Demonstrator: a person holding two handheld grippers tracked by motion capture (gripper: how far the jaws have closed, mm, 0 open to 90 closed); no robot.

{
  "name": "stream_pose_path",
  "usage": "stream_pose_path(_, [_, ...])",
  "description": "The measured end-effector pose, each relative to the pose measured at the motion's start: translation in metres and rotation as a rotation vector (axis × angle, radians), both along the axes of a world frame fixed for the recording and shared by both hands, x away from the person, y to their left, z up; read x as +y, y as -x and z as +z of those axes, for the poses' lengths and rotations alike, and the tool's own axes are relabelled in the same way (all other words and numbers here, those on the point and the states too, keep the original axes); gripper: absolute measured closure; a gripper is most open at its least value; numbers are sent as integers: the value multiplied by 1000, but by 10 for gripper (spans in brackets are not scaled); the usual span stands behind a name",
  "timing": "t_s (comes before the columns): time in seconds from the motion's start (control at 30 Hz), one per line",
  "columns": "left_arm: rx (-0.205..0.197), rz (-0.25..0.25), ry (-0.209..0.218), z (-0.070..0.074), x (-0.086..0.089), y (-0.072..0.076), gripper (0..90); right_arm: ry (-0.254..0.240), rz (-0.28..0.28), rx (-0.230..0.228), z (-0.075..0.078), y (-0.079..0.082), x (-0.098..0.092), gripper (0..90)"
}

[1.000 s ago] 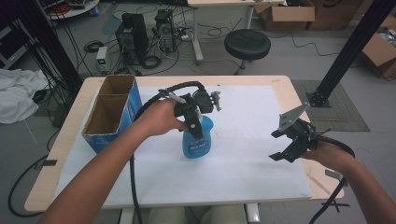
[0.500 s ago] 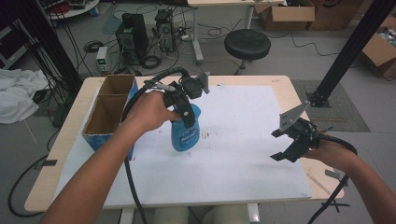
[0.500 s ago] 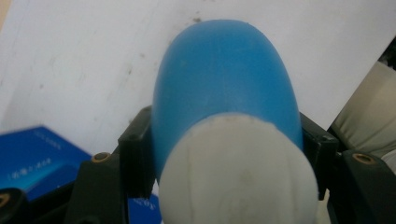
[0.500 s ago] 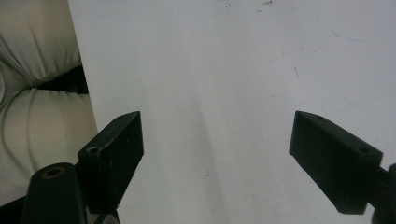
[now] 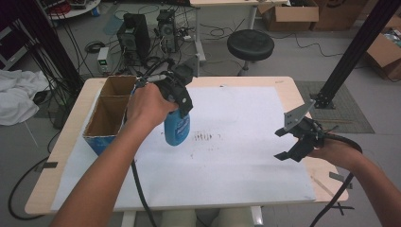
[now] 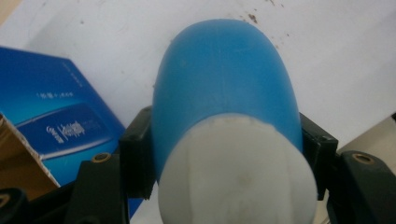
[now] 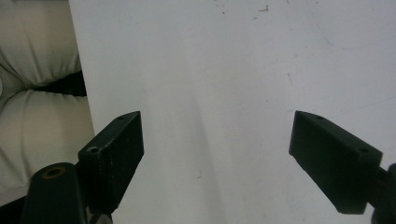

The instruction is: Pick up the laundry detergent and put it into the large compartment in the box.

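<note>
Left tongs point(image 5: 178, 101): pinching the blue bottle point(image 5: 177, 127) near its white top, one jaw on each side.
Bottle position: hangs below the left tongs, clear of the white sheet point(image 5: 236, 142).
Box point(image 5: 106, 124): just beside the left tongs, open-topped.
Right tongs point(image 5: 294, 142): spread wide, nothing between them, over the sheet.

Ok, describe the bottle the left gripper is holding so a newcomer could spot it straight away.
Start at the white sheet covering the wooden table. Near its left edge stands an open blue cardboard box with two compartments; just right of it, the left gripper is shut on a glossy blue plastic bottle. Its white cap and rounded body set it apart from the box.
</note>
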State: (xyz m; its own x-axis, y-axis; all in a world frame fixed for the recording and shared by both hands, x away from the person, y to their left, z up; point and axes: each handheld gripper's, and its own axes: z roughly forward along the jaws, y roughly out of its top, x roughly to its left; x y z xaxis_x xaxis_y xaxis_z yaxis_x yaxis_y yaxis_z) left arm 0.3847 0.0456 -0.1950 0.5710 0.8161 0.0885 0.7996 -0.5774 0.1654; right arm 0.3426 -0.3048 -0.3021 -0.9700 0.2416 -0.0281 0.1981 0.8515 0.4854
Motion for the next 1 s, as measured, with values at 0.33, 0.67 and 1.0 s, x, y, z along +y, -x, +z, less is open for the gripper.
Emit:
stream_pose_path(0.33, [22, 164, 16, 15, 15, -7, 379, 2, 23, -8, 0, -2, 2, 176])
stream_pose_path(0.67, [4, 312, 24, 40, 33, -10, 380, 2, 21, -12, 1, -2, -5, 176])
stream_pose_path(1.0, [-3, 412, 30, 58, 53, -12, 380, -7, 22, -22, 3, -3, -9, 176])
